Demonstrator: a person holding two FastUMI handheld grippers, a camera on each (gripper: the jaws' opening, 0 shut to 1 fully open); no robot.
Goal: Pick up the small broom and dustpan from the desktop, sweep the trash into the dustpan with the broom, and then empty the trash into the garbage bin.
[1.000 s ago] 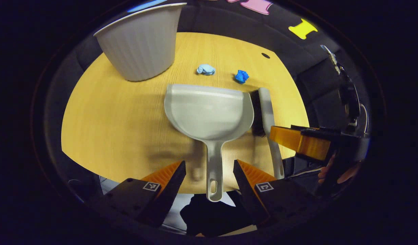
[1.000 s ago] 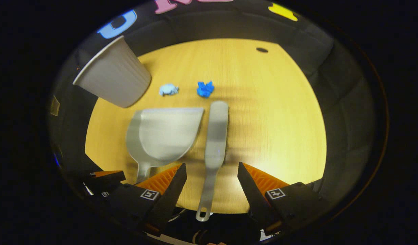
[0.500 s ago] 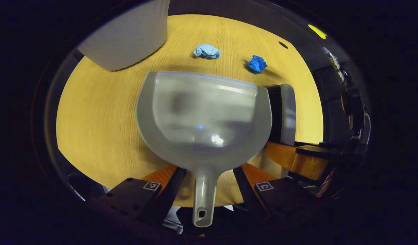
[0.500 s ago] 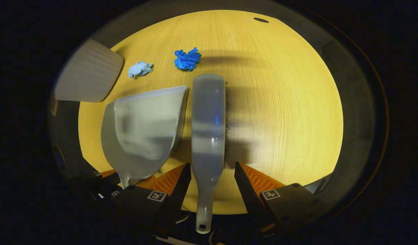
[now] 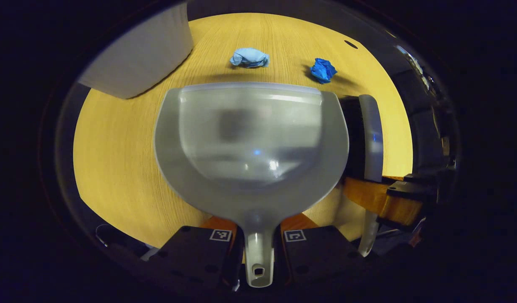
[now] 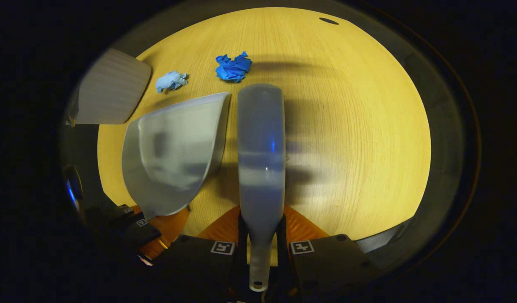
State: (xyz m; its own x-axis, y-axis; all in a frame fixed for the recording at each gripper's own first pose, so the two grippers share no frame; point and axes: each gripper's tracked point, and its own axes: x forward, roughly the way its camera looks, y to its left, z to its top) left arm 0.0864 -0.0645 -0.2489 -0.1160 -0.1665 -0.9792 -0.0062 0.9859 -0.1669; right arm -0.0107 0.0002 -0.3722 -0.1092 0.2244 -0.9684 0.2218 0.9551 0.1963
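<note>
While plenty of bare worktop (image 6: 359, 126) lies to the right of the broom (image 6: 260, 143), the left side is crowded: dustpan (image 5: 252, 143) just beside the broom, garbage bin (image 5: 136, 63) at the far left corner. Two paper wads, light blue (image 5: 249, 57) & dark blue (image 5: 323, 70), sit just past the pan's front lip, near the back edge. Left tool (image 5: 258, 235) reaches forward low, pinching the dustpan handle. Right tool (image 6: 261, 240) alongside, fingers pressed on the broom handle
</note>
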